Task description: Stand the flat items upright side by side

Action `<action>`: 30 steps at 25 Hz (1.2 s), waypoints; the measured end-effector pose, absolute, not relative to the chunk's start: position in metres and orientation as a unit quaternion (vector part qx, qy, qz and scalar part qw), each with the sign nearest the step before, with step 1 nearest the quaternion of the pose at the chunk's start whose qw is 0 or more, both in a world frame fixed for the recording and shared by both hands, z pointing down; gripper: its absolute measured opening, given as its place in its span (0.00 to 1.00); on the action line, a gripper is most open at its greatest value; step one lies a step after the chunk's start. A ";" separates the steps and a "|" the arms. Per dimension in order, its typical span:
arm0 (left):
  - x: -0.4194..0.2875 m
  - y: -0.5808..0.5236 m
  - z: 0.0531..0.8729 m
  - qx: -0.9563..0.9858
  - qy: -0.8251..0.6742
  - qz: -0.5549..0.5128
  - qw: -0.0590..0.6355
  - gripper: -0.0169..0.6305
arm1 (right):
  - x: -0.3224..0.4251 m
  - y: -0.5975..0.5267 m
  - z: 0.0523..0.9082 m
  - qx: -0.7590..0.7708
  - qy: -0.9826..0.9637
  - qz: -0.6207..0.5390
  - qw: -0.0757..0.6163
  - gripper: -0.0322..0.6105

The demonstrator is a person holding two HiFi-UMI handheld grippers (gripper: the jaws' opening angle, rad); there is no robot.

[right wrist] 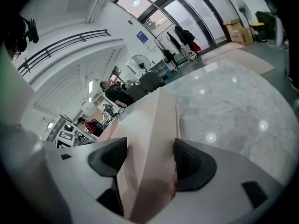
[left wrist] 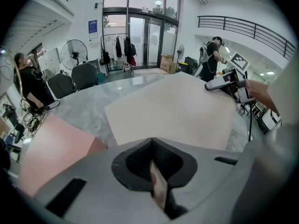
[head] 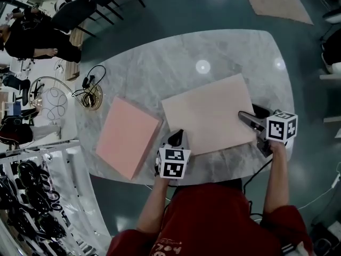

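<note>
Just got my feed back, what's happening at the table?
A person is working the beige box with both grippers. The right gripper clamps its right edge, and the left gripper is closed on something thin at its near edge. The pink box lies flat to the left, untouched. Neither box stands upright yet.

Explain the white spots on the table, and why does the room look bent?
Head view: glare leaves white spots on the table. Left gripper view: the wide lens bends the railing, and the corners go black. Right gripper view: same spots, and the board blurs up close.
</note>
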State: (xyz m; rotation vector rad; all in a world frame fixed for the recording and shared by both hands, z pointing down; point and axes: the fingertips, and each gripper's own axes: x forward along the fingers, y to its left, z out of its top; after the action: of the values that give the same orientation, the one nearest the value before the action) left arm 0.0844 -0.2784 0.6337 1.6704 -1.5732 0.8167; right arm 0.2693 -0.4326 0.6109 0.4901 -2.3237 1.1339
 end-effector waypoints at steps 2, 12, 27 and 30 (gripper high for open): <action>0.080 -0.276 0.629 0.644 -0.609 0.303 0.349 0.04 | 0.265 -0.428 0.594 0.168 -0.864 0.393 0.265 0.54; 0.059 -0.265 0.624 0.646 -0.619 0.271 0.355 0.03 | 0.239 -0.403 0.517 0.118 -0.907 0.322 0.243 0.53; 0.034 -0.249 0.627 0.643 -0.635 0.246 0.351 0.03 | 0.192 -0.359 0.445 0.101 -0.930 0.235 0.262 0.57; 0.022 -0.244 0.634 0.635 -0.641 0.256 0.347 0.03 | 0.180 -0.348 0.429 0.092 -0.936 0.217 0.262 0.57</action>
State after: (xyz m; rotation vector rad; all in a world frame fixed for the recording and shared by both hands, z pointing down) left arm 0.0218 -0.2436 0.6342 1.6463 -1.6637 0.6641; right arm 0.1796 -0.3484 0.4292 0.2490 -2.5332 0.5864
